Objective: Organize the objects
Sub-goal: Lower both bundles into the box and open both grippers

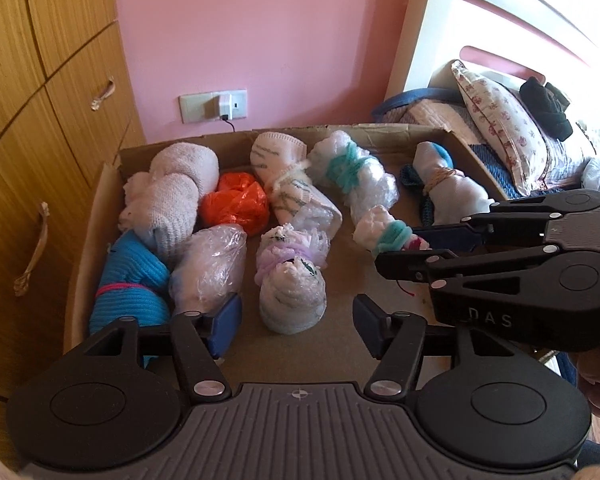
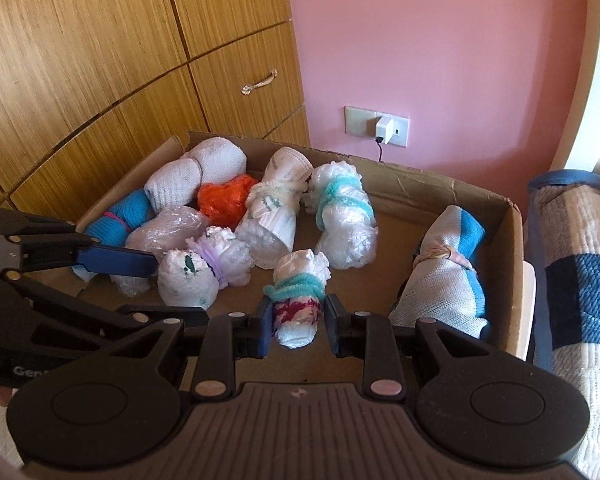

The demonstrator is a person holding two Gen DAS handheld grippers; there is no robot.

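An open cardboard box [image 1: 112, 184] holds several tied bundles of cloth and plastic. My left gripper [image 1: 296, 316] is open, its blue pads [image 1: 226, 320] on either side of and just short of a white bundle with a purple band [image 1: 292, 280], not touching it. In the right wrist view its blue finger [image 2: 116, 262] reaches in from the left. My right gripper [image 2: 298, 326] is shut on a small white bundle with a teal band and pink print [image 2: 296, 312], low over the box floor. The left wrist view shows that gripper [image 1: 404, 246] coming in from the right on the same bundle [image 1: 384, 228].
The box also holds white towel rolls [image 1: 172, 192], an orange plastic wad [image 1: 236, 204], a blue knit roll [image 1: 132, 280], a teal-tied plastic bundle [image 1: 352, 176] and a cord-tied white and blue roll [image 1: 448, 188]. A wooden wardrobe [image 1: 40, 120] stands left. A bed with a pillow [image 1: 508, 128] lies right.
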